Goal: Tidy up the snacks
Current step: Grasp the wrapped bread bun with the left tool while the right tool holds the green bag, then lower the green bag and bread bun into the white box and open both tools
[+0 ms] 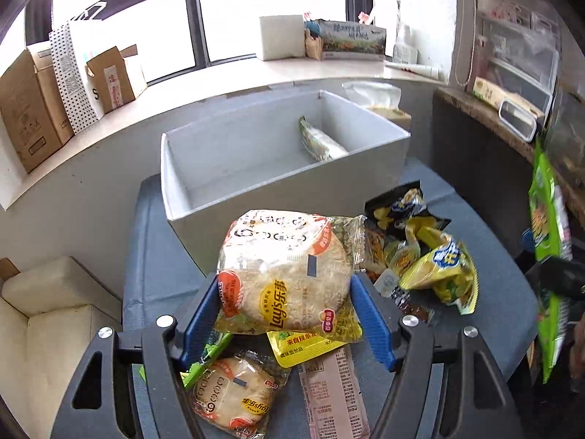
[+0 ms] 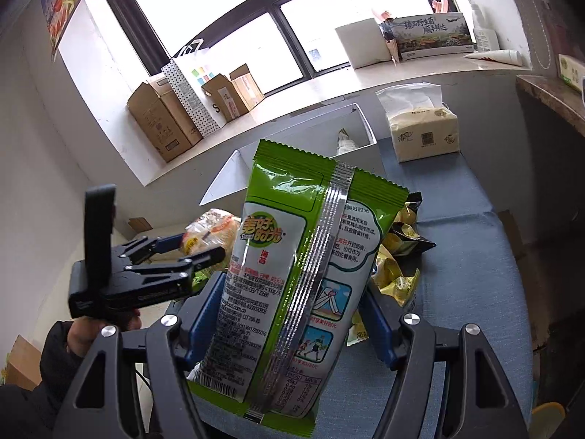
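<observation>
My left gripper (image 1: 285, 289) is shut on a Lay's rice cracker pack (image 1: 285, 274) and holds it above the snack pile, in front of the grey box (image 1: 204, 197). The box holds one packet (image 1: 320, 142) leaning at its divider. My right gripper (image 2: 292, 292) is shut on a green seaweed bag (image 2: 299, 256), held upright above the blue table; the bag also shows at the right edge of the left wrist view (image 1: 548, 234). The left gripper (image 2: 190, 245) with its cracker pack (image 2: 210, 230) shows in the right wrist view.
Loose snacks lie on the blue table (image 1: 493, 256): a second cracker pack (image 1: 234, 398), a yellow sachet (image 1: 303, 345), a pink bar (image 1: 332, 384), yellow bags (image 1: 438, 267), a black bag (image 1: 398, 205). A tissue pack (image 2: 424, 131) stands beside the box. Cartons (image 2: 161, 120) line the sill.
</observation>
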`<state>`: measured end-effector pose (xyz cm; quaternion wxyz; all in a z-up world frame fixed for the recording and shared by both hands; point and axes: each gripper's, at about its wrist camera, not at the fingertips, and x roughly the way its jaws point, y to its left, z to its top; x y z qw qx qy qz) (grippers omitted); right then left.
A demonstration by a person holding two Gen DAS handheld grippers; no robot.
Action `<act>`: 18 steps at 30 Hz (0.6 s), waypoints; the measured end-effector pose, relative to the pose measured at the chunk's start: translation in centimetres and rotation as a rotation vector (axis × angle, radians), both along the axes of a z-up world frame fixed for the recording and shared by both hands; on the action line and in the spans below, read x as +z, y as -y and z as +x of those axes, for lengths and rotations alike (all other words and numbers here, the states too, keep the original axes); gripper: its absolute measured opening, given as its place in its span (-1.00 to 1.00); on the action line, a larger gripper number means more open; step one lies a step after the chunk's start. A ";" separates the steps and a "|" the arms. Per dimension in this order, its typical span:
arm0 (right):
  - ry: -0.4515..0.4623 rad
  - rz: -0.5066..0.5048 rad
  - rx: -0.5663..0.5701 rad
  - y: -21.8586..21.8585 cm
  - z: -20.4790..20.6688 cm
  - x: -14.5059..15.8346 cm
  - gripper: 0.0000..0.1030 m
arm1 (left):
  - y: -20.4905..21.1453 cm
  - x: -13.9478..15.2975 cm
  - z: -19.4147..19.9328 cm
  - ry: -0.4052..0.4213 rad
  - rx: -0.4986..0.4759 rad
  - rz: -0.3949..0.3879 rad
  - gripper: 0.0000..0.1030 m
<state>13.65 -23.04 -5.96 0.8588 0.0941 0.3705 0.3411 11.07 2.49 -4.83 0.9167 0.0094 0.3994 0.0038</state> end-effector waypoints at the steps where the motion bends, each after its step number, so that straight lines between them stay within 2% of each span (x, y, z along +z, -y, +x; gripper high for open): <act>1: 0.010 -0.010 0.008 -0.4 0.3 0.2 0.44 | -0.3 1.2 0.1 0.018 0.006 -0.015 0.47; 4: 0.033 -0.023 0.036 -1.8 1.9 1.3 0.44 | -1.6 4.4 0.5 0.073 0.040 -0.041 0.47; 7: 0.068 -0.056 0.038 -3.5 4.9 3.1 0.44 | -3.2 6.9 2.9 0.106 0.121 -0.038 0.47; 9: 0.067 -0.053 0.032 -4.5 7.5 4.4 0.44 | -4.5 7.6 4.8 0.111 0.151 -0.069 0.47; 12: 0.100 -0.122 0.023 -7.0 11.7 5.9 0.44 | -5.7 7.9 7.8 0.103 0.188 -0.078 0.47; 14: 0.109 -0.181 0.015 -8.8 14.9 6.5 0.44 | -5.9 7.1 10.0 0.099 0.195 -0.082 0.47; 18: 0.073 -0.249 0.002 -11.5 20.8 6.6 0.44 | -6.0 5.2 13.3 0.047 0.200 -0.087 0.47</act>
